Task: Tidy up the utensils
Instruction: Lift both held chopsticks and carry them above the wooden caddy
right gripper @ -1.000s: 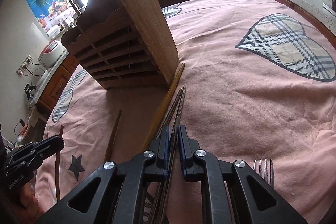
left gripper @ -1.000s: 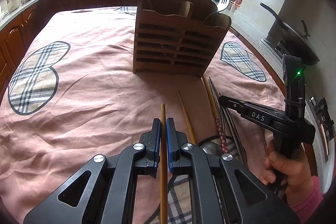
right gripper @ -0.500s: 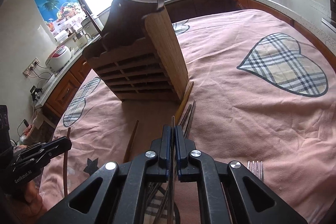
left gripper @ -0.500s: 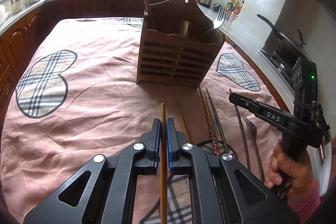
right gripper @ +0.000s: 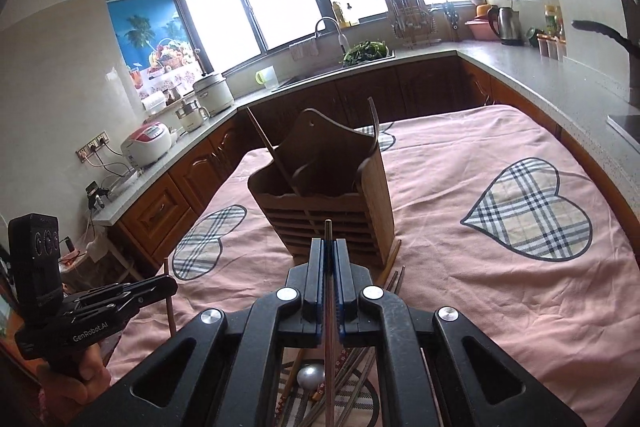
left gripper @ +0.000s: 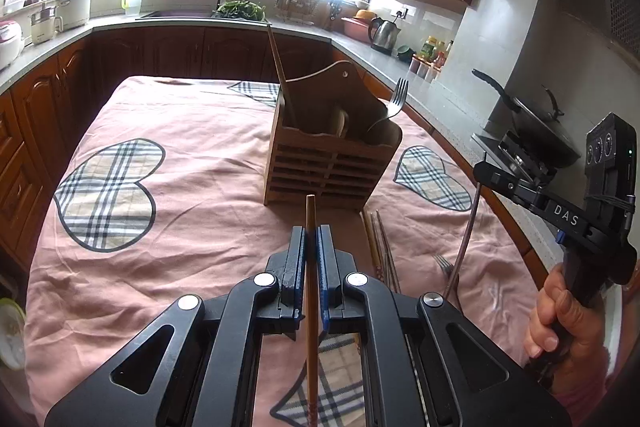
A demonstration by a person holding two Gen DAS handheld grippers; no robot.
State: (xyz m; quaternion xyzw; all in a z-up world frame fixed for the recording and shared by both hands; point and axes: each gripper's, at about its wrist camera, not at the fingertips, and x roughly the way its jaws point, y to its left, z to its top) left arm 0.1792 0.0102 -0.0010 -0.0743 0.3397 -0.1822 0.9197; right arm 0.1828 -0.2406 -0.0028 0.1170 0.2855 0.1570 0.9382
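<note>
A wooden slatted utensil holder (left gripper: 332,163) stands on the pink tablecloth; it also shows in the right wrist view (right gripper: 324,207). It holds a chopstick (left gripper: 280,75), a wooden spoon and a fork (left gripper: 390,109). My left gripper (left gripper: 311,239) is shut on a wooden chopstick (left gripper: 310,267), lifted above the table short of the holder. My right gripper (right gripper: 329,251) is shut on a metal chopstick (right gripper: 329,307), also lifted; it shows in the left wrist view (left gripper: 480,171).
Loose chopsticks (left gripper: 380,247) and a fork (left gripper: 442,261) lie on the cloth (left gripper: 180,227) in front of the holder. A spoon (right gripper: 310,377) and more utensils lie below my right gripper. Kitchen counters (right gripper: 540,67) surround the table; a wok (left gripper: 532,127) sits at right.
Both grippers have risen well above the table, each carrying its chopstick. The holder now looks farther away and lower in both views.
</note>
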